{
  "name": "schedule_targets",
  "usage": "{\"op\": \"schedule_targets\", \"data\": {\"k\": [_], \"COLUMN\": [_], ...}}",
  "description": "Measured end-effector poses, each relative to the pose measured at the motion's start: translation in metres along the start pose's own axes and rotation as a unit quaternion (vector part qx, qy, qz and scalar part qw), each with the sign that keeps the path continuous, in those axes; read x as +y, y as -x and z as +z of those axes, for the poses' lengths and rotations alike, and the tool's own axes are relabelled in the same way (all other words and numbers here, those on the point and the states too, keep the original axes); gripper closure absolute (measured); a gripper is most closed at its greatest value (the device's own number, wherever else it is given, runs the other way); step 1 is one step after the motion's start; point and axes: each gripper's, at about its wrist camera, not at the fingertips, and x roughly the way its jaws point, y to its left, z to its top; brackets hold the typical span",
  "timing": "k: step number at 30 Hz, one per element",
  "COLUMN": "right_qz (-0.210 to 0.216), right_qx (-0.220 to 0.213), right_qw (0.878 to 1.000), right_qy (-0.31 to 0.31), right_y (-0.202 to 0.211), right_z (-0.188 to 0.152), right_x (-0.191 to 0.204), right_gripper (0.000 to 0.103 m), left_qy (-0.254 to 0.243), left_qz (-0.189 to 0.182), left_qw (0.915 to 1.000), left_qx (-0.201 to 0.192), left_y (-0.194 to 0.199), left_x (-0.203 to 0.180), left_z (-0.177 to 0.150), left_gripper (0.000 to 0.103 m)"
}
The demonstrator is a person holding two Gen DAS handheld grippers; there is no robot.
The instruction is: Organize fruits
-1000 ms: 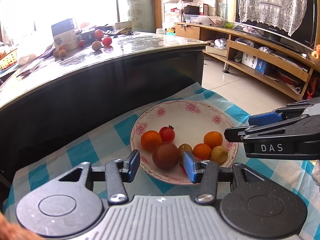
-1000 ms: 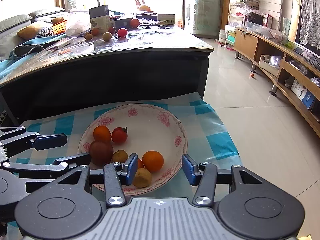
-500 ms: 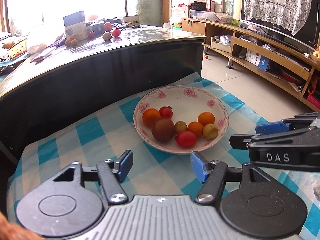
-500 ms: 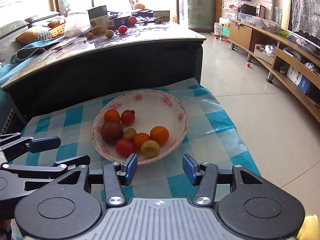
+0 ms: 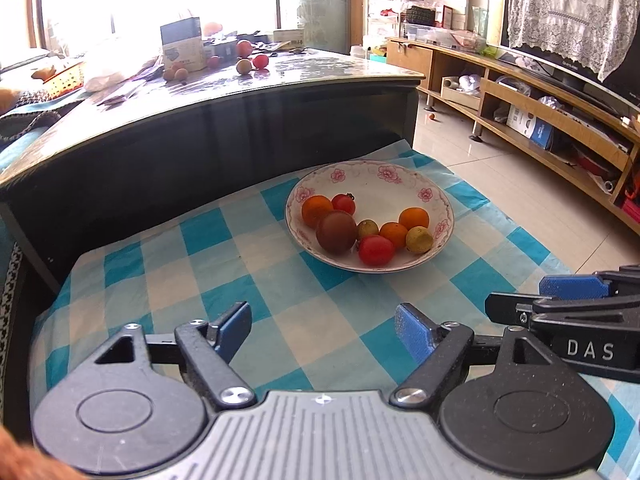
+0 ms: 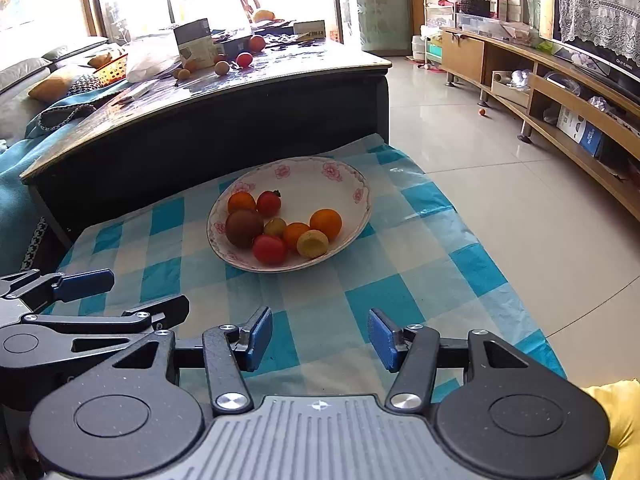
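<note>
A white floral bowl [image 5: 400, 172] [image 6: 344, 176] stands on the blue-checked cloth [image 5: 180, 272] [image 6: 400, 292]. It holds several fruits: oranges [image 5: 414, 218] [image 6: 326, 224], red tomatoes [image 5: 375, 250] [image 6: 269, 249], a dark brown fruit [image 5: 336, 231] [image 6: 244, 227] and small yellow-green ones [image 5: 419, 239] [image 6: 313, 243]. My left gripper [image 5: 324, 330] is open and empty, held back from the bowl over the cloth. My right gripper [image 6: 320, 334] is open and empty, also short of the bowl. Each gripper shows at the edge of the other's view.
A dark glass-topped table [image 5: 248, 92] [image 6: 280, 80] rises right behind the cloth, with loose fruits [image 5: 244, 66] and a carton [image 5: 182, 44] on it. A wooden TV shelf [image 5: 540, 116] runs along the right wall. Tiled floor [image 6: 500, 184] lies right of the cloth.
Both grippers have pulled back from the bowl toward the near edge of the cloth. The left gripper, close over the fruits a second ago, is now clear of the bowl, its jaws wider.
</note>
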Motion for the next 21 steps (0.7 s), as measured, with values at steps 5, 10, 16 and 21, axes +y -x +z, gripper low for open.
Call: {"op": "schedule_targets", "data": {"k": [5, 10, 16, 21], "right_qz": [0.0, -0.001, -0.002, -0.004], "right_qx": [-0.001, -0.004, -0.003, -0.001], "right_qw": [1.0, 1.0, 1.0, 1.0], "right_qy": [-0.001, -0.001, -0.002, -0.001], "right_y": [0.011, 0.02, 0.028, 0.032], "right_z": [-0.008, -0.015, -0.021, -0.026], "right_x": [0.003, 0.006, 0.008, 0.009], "right_gripper": [0.054, 0.054, 0.053, 0.053], "left_qy": [0.006, 0.013, 0.027, 0.027], "left_qz": [0.015, 0.025, 0.029, 0.036], "left_qw": [0.9999, 0.9996, 0.9992, 0.9989], "left_qx": [0.001, 0.004, 0.01, 0.011], "left_y": [0.009, 0.017, 0.024, 0.03], "left_x": [0.0, -0.001, 0.0, -0.001], "left_z": [-0.005, -0.013, -0.022, -0.029], "left_gripper": [0.01, 0.008, 0.003, 0.0]}}
